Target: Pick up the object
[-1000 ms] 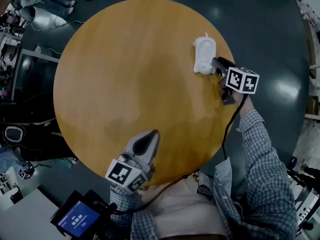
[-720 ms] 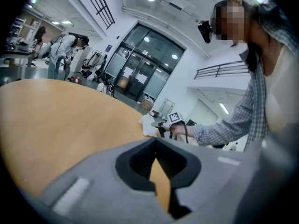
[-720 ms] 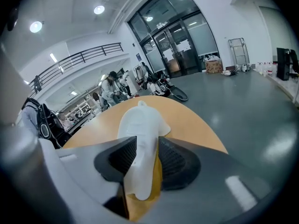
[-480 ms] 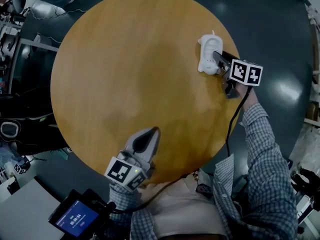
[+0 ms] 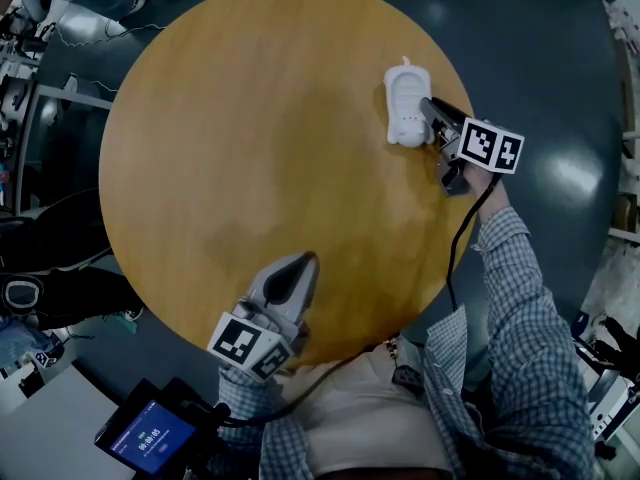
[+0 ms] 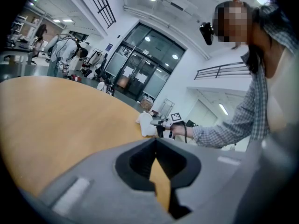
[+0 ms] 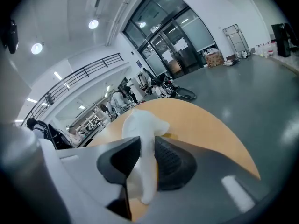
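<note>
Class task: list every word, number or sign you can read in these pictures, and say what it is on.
Nothing is readable.
Blue screen: white characters, too small to read.
Marker cubes: black-and-white square patterns, no words.
White object: no label visible.

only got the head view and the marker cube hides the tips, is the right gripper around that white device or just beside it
Observer: around it. In the right gripper view the white device stands between the jaws of the right gripper, which are closing, and both pads look to be touching its sides.
Operator: ok and the left one, holding anything
Observer: no. The left gripper has its jaw tips together with nothing between them, only the table beyond.
</note>
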Available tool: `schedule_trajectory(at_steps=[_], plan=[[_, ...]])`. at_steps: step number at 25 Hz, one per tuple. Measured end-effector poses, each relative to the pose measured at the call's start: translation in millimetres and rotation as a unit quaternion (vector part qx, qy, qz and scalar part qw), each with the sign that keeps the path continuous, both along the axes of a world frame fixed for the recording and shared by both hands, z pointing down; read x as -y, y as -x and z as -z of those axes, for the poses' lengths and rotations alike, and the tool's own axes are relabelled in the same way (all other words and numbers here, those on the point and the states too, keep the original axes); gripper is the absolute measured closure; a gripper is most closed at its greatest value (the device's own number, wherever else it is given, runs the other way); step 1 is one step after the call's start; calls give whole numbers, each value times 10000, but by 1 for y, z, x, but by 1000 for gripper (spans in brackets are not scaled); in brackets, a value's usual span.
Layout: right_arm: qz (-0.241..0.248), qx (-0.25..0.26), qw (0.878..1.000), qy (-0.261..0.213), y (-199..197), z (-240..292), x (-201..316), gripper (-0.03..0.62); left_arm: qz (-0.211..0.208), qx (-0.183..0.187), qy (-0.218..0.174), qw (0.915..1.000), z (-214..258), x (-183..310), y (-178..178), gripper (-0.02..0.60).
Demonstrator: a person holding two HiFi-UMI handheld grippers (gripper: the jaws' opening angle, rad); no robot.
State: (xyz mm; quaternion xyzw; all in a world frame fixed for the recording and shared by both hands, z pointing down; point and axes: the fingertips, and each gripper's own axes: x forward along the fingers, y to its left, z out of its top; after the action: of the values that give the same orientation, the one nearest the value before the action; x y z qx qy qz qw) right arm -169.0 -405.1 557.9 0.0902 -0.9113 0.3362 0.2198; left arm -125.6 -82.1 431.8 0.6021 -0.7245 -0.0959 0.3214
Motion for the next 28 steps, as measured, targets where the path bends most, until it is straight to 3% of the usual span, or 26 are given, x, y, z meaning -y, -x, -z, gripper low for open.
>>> schedule_trajectory(at_steps=[8, 16, 23, 28], plan=[[-524, 552, 9963, 395, -11, 14, -14, 493, -130, 45, -100, 9999, -1, -6, -3, 578], [-1026, 1514, 9815, 570, -52, 80, -42, 493, -363, 178, -354, 9986, 11, -14, -26, 578], [-1225, 2383, 9627, 383, -82, 149, -80, 493, -702, 221, -576, 9956, 24, -32, -40, 578], [-1498, 2590, 9538, 272, -98, 180, -99, 493, -996, 199, -669, 9926, 31, -37, -38, 578]])
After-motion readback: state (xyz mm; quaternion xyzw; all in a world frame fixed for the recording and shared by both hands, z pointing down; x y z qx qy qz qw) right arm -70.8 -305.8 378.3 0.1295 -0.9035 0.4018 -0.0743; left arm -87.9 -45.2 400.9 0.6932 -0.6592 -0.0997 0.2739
